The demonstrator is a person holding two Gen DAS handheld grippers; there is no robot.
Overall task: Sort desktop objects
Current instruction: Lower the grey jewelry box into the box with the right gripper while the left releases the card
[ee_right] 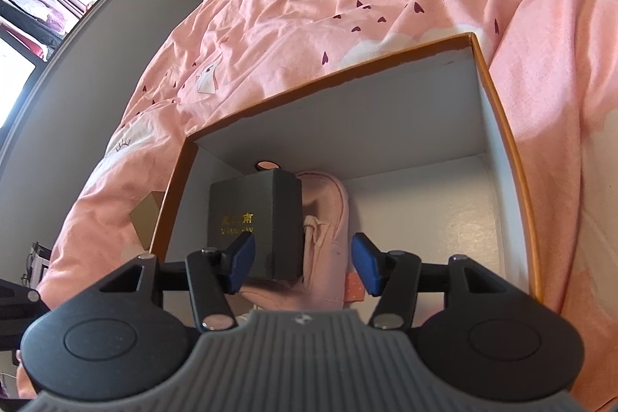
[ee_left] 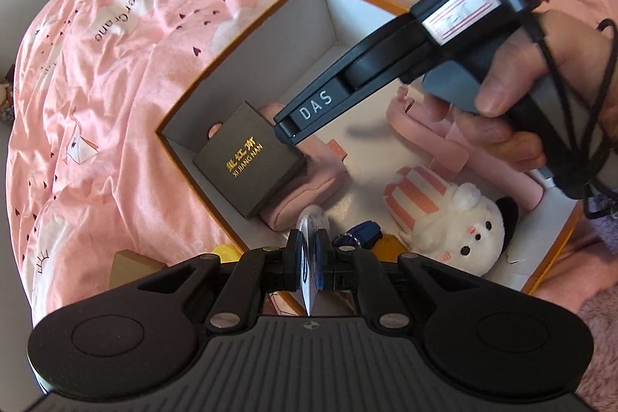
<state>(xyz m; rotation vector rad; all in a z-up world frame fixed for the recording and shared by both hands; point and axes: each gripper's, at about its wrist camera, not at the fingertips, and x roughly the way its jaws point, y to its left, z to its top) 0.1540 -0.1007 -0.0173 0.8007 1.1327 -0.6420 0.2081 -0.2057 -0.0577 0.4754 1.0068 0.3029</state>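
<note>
An open carton with an orange rim (ee_left: pixel 239 37) (ee_right: pixel 347 72) lies on a pink quilt. Inside it, a dark grey box with gold lettering (ee_left: pixel 247 165) (ee_right: pixel 266 215) rests on a pink pouch (ee_left: pixel 309 195) (ee_right: pixel 324 219). My right gripper (ee_left: pixel 287 138) (ee_right: pixel 304 265), held by a hand (ee_left: pixel 540 64), reaches down into the carton. It is open, and its left pad (ee_right: pixel 241 265) is in front of the grey box without pressing it. At the carton's near edge, my left gripper (ee_left: pixel 309 257) is shut on a thin white flat piece (ee_left: pixel 311 230).
The carton also holds a white plush toy with pink stripes (ee_left: pixel 455 222), a pink plastic item (ee_left: pixel 425 126), a small blue thing (ee_left: pixel 365 232) and something yellow (ee_left: pixel 390 246). A tan block (ee_left: pixel 131 265) (ee_right: pixel 145 222) lies on the quilt (ee_left: pixel 116 83) just outside the carton.
</note>
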